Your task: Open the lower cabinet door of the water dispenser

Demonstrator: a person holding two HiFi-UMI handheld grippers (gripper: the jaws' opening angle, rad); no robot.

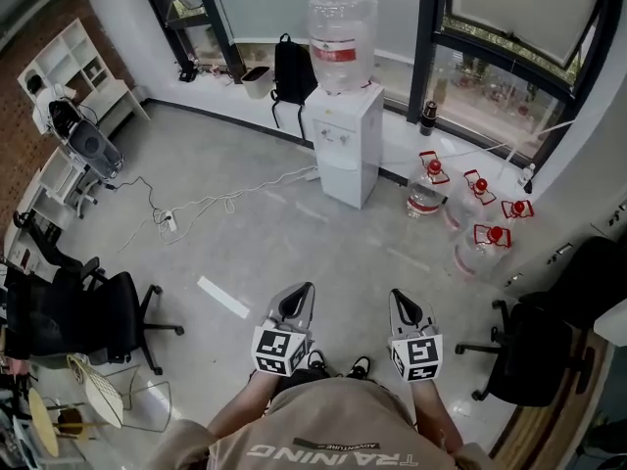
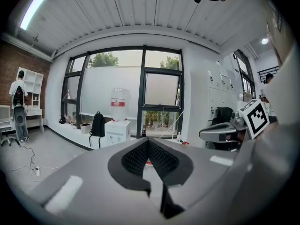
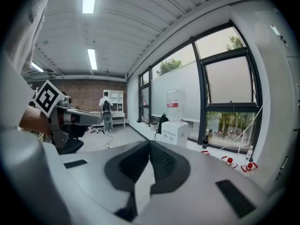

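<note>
Standing upright on the smooth grey floor [image 1: 294, 253], the water dispenser [image 1: 345, 116] is carrying its long axis vertically. Its front is facing roughly six o'clock in the head view, toward the person. It is sitting at twelve o'clock from both grippers, well apart from them, against the window wall. The lower cabinet door [image 1: 336, 179] is lying flush and closed below the tap panel. It is showing as a plain white, flat rectangular panel, and any handle on it is too small to make out. A clear, rounded plastic bottle [image 1: 341, 27] with a red label is resting neck-down on top of the boxy white body.

The left gripper [image 1: 302, 292] and the right gripper [image 1: 400, 298] are hanging side by side at six o'clock in the head view, both pointing toward the dispenser. Each gripper view is showing smooth grey shells and dark ribbed pads with the jaw tips pressed together and nothing between them.

A soft black backpack [image 1: 292, 71] is leaning at the dispenser's ten o'clock. A cluster of clear spare bottles [image 1: 428, 192] with red caps is sitting at its four o'clock.

In both gripper views the gripper's own shell is covering the dispenser's lower part, door included. The dispenser's back is facing away from the head view. A black office chair [image 1: 549, 341] at four o'clock is being cut off by the frame edge.
</note>
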